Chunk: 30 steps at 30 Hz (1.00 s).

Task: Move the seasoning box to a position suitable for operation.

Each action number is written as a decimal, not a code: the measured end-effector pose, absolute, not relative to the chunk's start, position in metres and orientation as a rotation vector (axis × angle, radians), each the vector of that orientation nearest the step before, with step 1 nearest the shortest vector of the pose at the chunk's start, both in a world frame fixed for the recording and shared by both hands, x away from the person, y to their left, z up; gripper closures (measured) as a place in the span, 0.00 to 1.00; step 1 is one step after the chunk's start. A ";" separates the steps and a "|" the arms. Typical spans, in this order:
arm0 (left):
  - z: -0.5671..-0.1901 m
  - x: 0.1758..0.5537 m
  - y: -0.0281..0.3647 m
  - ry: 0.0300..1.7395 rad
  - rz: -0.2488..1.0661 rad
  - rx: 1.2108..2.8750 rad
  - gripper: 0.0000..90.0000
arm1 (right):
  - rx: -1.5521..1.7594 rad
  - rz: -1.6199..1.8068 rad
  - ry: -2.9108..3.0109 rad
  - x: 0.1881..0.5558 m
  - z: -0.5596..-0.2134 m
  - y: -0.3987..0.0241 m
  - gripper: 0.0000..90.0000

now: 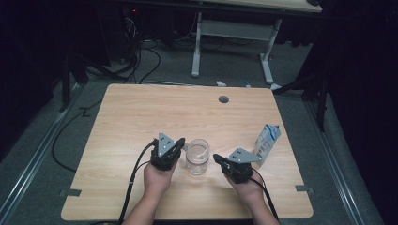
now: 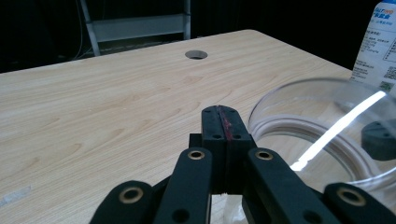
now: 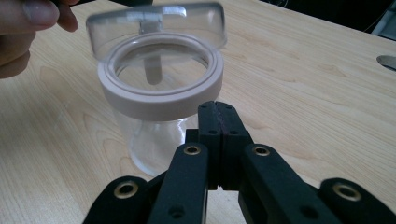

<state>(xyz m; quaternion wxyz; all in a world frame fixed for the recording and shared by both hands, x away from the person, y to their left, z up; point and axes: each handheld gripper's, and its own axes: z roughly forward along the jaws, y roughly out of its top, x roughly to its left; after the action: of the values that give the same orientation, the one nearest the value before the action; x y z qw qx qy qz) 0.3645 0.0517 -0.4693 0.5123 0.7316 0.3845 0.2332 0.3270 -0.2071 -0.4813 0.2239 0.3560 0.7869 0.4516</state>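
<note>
In the high view, a clear glass jar (image 1: pixel 197 157) stands upright on the wooden counter (image 1: pixel 141 112), its long axis vertical and its mouth facing up. It sits near the person's edge, between the two grippers. The left gripper (image 1: pixel 180 146) is just beside the jar's left side, its jaws pressed together and holding nothing. The right gripper (image 1: pixel 217 158) lies just to the jar's right, tip aimed at the jar, jaws also closed and empty. A blue and white carton (image 1: pixel 267 142) stands upright farther right, near the counter's edge.

In the left gripper view, the closed jaws point across the counter, and the jar's hinged clear lid (image 2: pixel 327 130) curves just to their right.

In the right gripper view, the jar stands straight ahead of the closed jaws, its pale ring (image 3: pixel 161 91) around the open mouth and the lid tipped up behind it.
</note>
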 end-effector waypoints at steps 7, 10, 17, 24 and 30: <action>-0.470 0.365 0.052 0.927 0.560 1.759 1.00 | 0.954 1.299 2.144 0.324 -0.477 -0.205 1.00; -0.471 0.365 0.052 0.928 0.560 1.757 1.00 | 0.935 1.314 2.142 0.321 -0.475 -0.201 1.00; -0.471 0.364 0.052 0.928 0.559 1.751 1.00 | 0.891 1.332 2.144 0.320 -0.472 -0.189 1.00; -0.469 0.361 0.056 0.923 0.549 1.735 1.00 | 0.892 1.331 2.142 0.320 -0.469 -0.188 1.00; -0.473 0.351 0.069 0.927 0.533 1.702 1.00 | 0.897 1.324 2.148 0.318 -0.469 -0.188 1.00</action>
<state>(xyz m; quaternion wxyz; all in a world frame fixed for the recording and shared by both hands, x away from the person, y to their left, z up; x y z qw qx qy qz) 0.3510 0.0688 -0.4728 0.5363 0.7147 0.3893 0.2237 0.3181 -0.1881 -0.4691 0.2299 0.3259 0.7806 0.4812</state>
